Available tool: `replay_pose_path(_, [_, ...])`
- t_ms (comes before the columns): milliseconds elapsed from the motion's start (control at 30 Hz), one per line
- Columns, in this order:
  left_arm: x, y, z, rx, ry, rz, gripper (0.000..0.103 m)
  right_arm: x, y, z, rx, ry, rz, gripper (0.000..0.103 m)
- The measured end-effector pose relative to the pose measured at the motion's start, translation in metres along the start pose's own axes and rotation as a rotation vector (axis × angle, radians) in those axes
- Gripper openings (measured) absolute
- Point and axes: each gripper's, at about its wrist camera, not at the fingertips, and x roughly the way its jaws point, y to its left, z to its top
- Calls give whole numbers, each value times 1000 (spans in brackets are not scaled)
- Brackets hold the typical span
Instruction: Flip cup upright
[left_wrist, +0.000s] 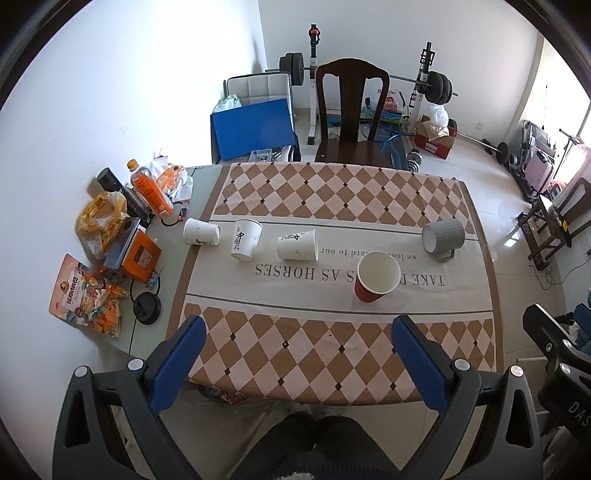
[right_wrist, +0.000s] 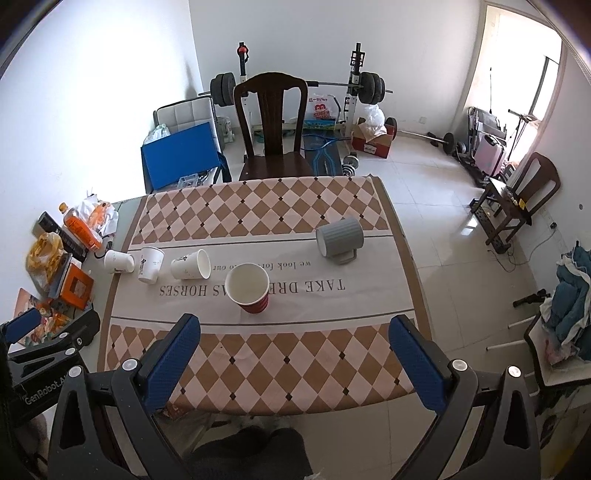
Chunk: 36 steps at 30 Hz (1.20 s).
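Both tools gape above ribbed gray mug (right_wrist: 340, 236)

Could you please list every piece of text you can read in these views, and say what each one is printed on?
"TAKE D… AS HORSES": tablecloth, upside down, partly hidden by the red cup.
"we look for…ard to our": tablecloth, smaller line.
"GenRobot.A…": left claw body, seen from the right wrist.
"DAS": right claw body.
Paper cup characters, snack bag, bottle label: unreadable.
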Motion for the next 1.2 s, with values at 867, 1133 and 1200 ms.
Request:
replay_pose_path(867, [11, -9, -2, 39, 38, -7, 102, 22, -8, 1, -18, 60, 6, 103])
replay_pose_path(1133, [12, -9, -3, 39, 36, -7, 102, 25, -8, 1, -18, 62, 9, 103])
replay_pose_path(1200, [12, -8, -2, 43, 37, -11, 102, 25, -7, 2, -17, 62, 9, 103])
